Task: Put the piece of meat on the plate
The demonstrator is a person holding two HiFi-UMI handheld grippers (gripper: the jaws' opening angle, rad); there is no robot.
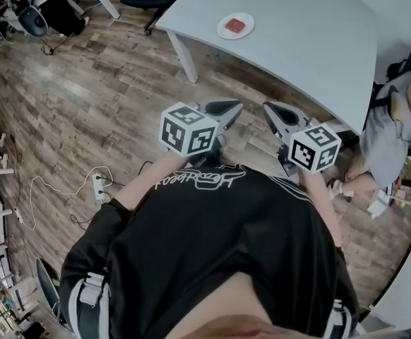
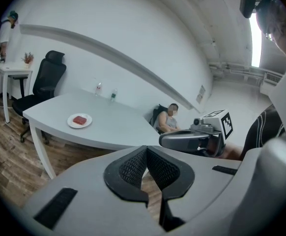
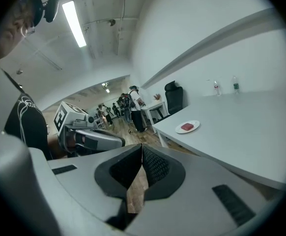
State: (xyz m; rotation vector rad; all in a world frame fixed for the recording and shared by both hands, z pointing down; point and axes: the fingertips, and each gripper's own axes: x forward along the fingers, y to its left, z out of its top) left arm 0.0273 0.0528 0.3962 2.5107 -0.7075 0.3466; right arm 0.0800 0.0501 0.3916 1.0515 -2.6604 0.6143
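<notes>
A red piece of meat (image 1: 235,25) lies on a small white plate (image 1: 224,31) on the grey table (image 1: 311,41), well ahead of both grippers. The meat (image 2: 79,120) on the plate (image 2: 71,123) shows at the middle left of the left gripper view. In the right gripper view the meat (image 3: 187,127) and plate (image 3: 196,124) sit right of centre. My left gripper (image 1: 227,106) and right gripper (image 1: 272,109) hang side by side over the wooden floor, short of the table's near edge. Both are shut and hold nothing: left gripper (image 2: 146,150), right gripper (image 3: 142,149).
Two bottles (image 2: 105,91) stand at the table's far side. A person sits at the table's right end (image 1: 396,119). A black office chair (image 2: 45,82) and a small white side table (image 2: 13,70) stand beyond the table. A power strip with a cable (image 1: 98,183) lies on the floor at left.
</notes>
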